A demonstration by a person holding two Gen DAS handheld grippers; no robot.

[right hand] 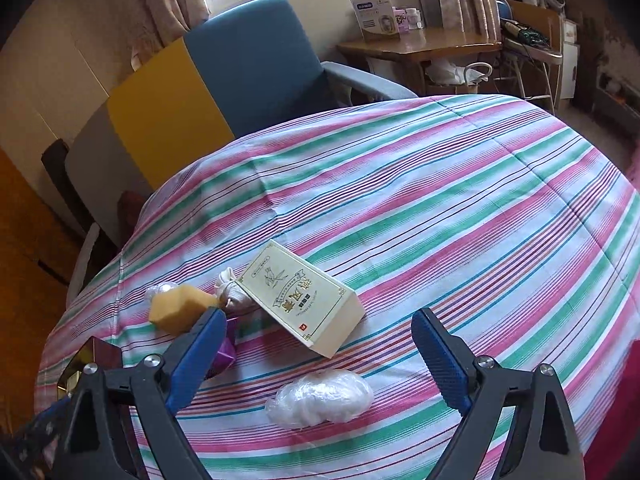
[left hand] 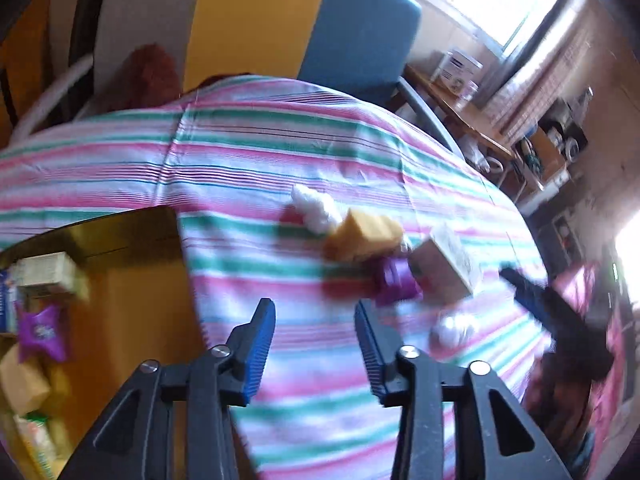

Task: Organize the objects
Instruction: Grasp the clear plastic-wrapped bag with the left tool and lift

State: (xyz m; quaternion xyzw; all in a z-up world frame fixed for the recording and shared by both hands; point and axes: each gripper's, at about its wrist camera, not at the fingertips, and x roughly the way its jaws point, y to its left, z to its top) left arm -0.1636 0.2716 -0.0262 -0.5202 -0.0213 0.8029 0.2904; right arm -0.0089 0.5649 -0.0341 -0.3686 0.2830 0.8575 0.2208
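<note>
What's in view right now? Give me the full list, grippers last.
cloth: one, pink, green and white stripes, covers the table
cream box: one, gold print, mid-cloth, tilted
sponge: one, yellow, left of the cream box
white bundle: one, between the sponge and the cream box
purple packet: two, one by the sponge, one in the gold box
plastic bag: one, clear white, nearest the right gripper
gold box: one, left of the cloth, holds blurred items
chair: one, blue, behind the table
desk: one, wooden, by the window
left gripper: blue fingers apart, nothing between
right gripper: blue fingers wide, empty
</note>
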